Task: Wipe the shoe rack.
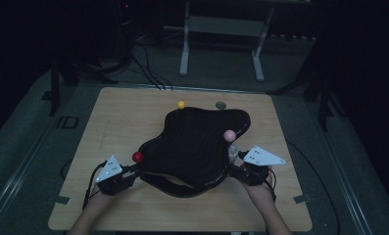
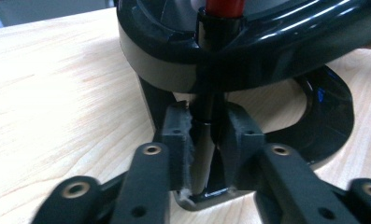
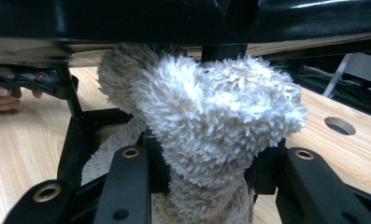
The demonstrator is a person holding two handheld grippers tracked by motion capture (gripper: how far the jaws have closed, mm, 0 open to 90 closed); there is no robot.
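High view: black glossy tray (image 1: pixel 197 147) sits mid-table (image 1: pixel 133 112) on its stand. Left gripper (image 1: pixel 114 175) is at the tray's near-left edge, by the red ball (image 1: pixel 137 156). Its jaws stand narrowly apart around the black post (image 2: pixel 206 140) under that ball; whether the pads press it I cannot tell. Right gripper (image 1: pixel 253 169) at the tray's near-right edge pinches a fluffy cream cloth (image 3: pixel 211 121) just under the rim. Judgement: wiping appears under way at this corner; the rest of the tray remains.
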